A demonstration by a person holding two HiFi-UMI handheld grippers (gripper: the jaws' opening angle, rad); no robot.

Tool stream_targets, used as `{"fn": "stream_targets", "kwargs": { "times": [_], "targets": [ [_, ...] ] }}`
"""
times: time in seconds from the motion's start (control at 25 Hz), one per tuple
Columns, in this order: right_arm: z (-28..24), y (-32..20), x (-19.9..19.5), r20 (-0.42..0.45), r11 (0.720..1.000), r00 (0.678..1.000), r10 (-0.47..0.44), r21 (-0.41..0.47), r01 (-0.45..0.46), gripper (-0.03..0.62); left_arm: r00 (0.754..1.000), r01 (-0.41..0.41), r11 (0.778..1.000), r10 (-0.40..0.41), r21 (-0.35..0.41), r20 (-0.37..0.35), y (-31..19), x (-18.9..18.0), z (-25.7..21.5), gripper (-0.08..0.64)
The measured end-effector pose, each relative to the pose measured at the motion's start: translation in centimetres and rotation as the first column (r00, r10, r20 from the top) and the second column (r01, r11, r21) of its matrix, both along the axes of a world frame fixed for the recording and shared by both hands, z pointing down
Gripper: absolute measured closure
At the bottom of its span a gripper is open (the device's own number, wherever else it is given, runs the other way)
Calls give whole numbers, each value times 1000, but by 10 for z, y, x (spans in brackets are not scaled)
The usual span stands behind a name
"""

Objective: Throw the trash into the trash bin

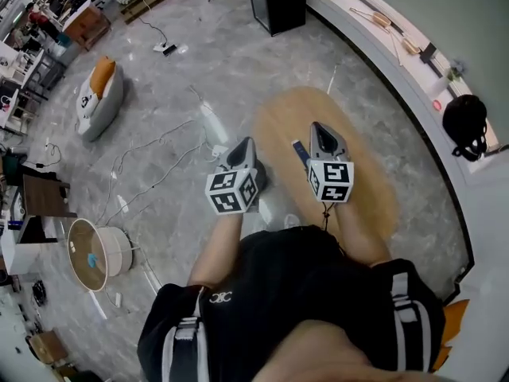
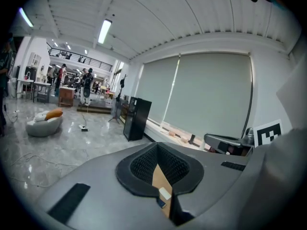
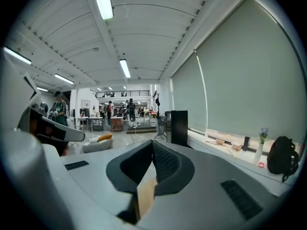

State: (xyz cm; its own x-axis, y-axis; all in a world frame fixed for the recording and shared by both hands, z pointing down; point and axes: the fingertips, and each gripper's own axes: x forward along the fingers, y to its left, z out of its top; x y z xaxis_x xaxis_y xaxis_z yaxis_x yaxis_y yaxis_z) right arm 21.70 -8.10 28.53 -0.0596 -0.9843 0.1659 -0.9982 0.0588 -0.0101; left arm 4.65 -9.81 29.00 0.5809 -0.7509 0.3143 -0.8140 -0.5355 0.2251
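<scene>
**Both grippers clenched over the oval tabletop, bin off to the left**

The left gripper (image 2: pixel 157 146) has its jaws closed together, the dark pads meeting at the tip. A narrow tan strip with a small white and a small blue speck shows in the slit below them; whether that is something pinched or the wood underneath, I cannot tell. The right gripper (image 3: pixel 152 143) is clenched the same way, with a blurred tan sliver in its slit. Both point forward and slightly down, side by side, and the person's forearms lead back to a black top.

In the head view the right gripper hangs over the middle of the oval wooden tabletop (image 1: pixel 366 189). The left gripper sits at the tabletop's left edge, partly over the grey floor (image 1: pixel 199 62). A small dark blue item (image 1: pixel 298 153) lies on the tabletop just beside the right gripper, between the two grippers. It may be the trash, though it is too small to make out.

A round white bin (image 1: pixel 119 249) with a tan opening and a blue speck in it stands on the floor, well apart from the tabletop, to its left and nearer the person. Thin cables (image 1: pixel 151 146) trail across the floor between them. Farther left is a white beanbag (image 1: pixel 99 102) with an orange cushion. A black cabinet (image 1: pixel 277 2) stands beyond the tabletop's far edge. A black backpack (image 1: pixel 464 126) rests on the white window ledge (image 1: pixel 374 30) to the right.
</scene>
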Motion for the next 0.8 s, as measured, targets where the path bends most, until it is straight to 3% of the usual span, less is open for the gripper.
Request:
{"fn": "stream_targets", "kwargs": {
  "times": [0.12, 0.36, 0.6, 0.8],
  "targets": [
    [22, -8, 3, -41, 999, 999, 11, -45, -13, 581, 1000, -4, 1000, 4, -29, 3, -5, 0, 12, 548],
    [87, -29, 4, -27, 984, 1000, -12, -176, 7, 556, 1000, 13, 993, -12, -113, 13, -15, -7, 47, 548],
    [167, -50, 14, 33, 945, 999, -40, -323, 48, 491, 999, 8, 982, -2, -187, 35, -23, -3, 93, 548],
    [239, -68, 21, 31, 900, 997, -66, -431, 73, 464, 998, 18, 974, -3, -228, 68, -33, -2, 134, 548]
  ]
}}
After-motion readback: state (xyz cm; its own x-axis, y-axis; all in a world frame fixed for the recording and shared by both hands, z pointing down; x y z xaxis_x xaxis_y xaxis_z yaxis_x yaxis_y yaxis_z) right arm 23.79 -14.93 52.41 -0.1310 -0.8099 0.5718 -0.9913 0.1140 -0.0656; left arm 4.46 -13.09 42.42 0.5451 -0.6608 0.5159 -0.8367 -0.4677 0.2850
